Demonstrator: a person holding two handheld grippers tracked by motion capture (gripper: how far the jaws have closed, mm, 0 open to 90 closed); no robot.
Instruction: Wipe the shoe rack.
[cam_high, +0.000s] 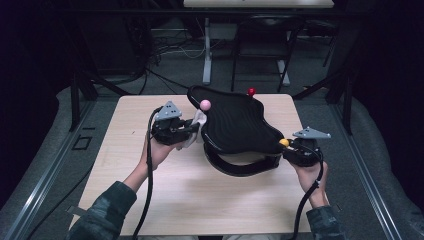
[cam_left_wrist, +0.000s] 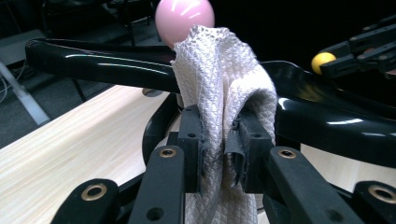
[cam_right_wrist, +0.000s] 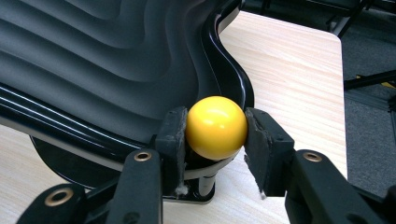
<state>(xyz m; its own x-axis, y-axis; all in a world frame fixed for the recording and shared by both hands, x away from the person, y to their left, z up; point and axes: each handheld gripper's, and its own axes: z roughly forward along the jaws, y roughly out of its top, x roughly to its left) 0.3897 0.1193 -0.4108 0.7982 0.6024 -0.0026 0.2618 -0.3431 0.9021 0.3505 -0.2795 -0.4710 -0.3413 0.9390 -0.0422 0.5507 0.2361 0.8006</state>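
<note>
wiping set-up at a black wavy tray (cam_high: 235, 125) that stands raised on a curved base on the wooden table (cam_high: 150, 200), its long axis running from the far-left corner to the near-right corner in the high view. the left gripper (cam_high: 192, 127) has its jaws clenched on a bunched white cloth (cam_left_wrist: 219, 88), which touches the tray's left rim just under the pink knob (cam_left_wrist: 183, 18); the tray surface to be wiped lies directly ahead of these fingers, toward the right of the high view. the right gripper (cam_right_wrist: 215, 135) is clamped on the yellow knob (cam_right_wrist: 216, 126) at the near-right corner, probably steadying the tray. a red knob (cam_high: 251, 91) marks the far edge. the cloth hand is the nearer one to the unwiped rim.
</note>
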